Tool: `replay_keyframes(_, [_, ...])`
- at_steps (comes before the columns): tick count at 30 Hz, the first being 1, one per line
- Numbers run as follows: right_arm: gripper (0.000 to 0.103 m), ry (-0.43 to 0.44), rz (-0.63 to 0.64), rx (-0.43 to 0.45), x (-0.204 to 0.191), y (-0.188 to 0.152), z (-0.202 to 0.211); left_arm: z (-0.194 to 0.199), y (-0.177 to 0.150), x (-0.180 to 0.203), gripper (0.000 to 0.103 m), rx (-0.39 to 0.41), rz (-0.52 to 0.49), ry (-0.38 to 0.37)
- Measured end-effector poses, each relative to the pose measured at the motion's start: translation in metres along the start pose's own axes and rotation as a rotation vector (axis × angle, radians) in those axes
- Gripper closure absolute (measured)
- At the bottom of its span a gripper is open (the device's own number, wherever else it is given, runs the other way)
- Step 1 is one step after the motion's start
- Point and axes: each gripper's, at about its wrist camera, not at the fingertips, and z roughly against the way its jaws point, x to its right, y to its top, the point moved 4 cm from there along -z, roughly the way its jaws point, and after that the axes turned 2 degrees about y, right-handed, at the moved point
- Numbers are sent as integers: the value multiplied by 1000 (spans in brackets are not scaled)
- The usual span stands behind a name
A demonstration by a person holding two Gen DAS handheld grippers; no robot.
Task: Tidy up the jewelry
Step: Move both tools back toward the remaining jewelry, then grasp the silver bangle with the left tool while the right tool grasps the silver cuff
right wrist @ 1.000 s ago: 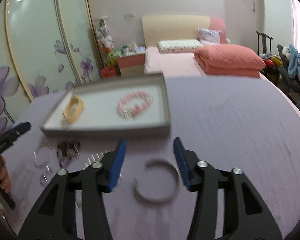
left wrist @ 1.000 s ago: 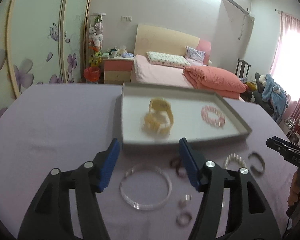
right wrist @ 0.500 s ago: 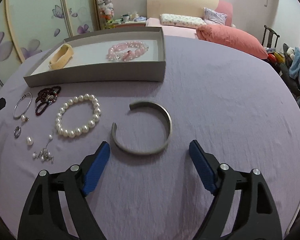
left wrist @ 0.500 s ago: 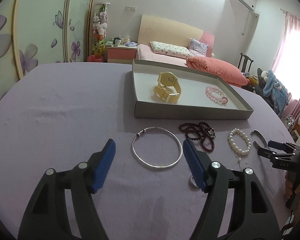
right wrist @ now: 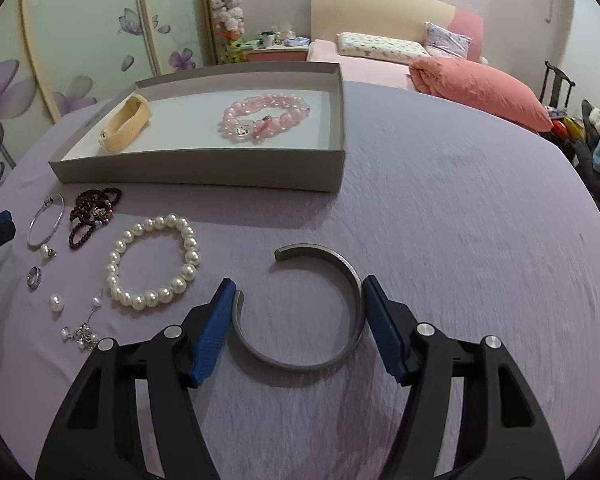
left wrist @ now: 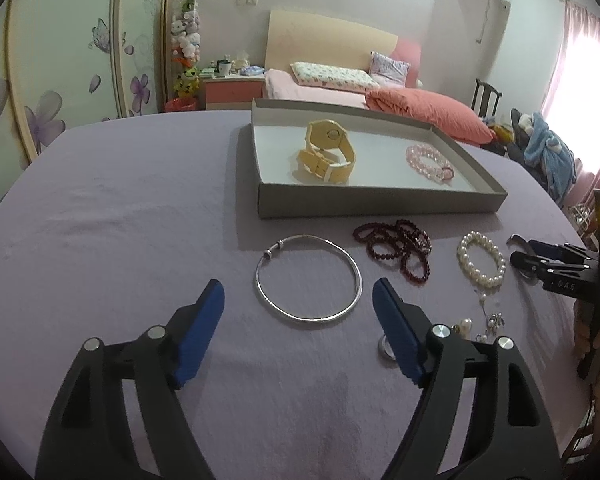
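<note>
Between the right gripper's [right wrist: 298,292] spread fingers lies the cuff bangle [right wrist: 300,308].

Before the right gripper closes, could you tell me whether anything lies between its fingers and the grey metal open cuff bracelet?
Nothing visible does. The right gripper is open, its blue pads flanking the grey metal open cuff bracelet on the bare purple tablecloth. The white pearl bracelet lies apart, outside the left pad.
</note>
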Motion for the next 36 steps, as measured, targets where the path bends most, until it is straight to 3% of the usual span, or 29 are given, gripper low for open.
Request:
replay_keyframes(13, [38,-21,-25,2,0,-5,7,-42,11,11,22,-134,12,54])
replay_keyframes(23, [38,-20,-25,2,0,-5,7,-55,15,22,23,-144,-29,148])
replay_keyframes(32, [38,-20,-22,0,1,-6,8,-51,14,21,30,-130,-27,157])
replay_keyframes(36, [28,-12,-17,-6,1,-8,10,-50,14,21,30,-119,-28,154])
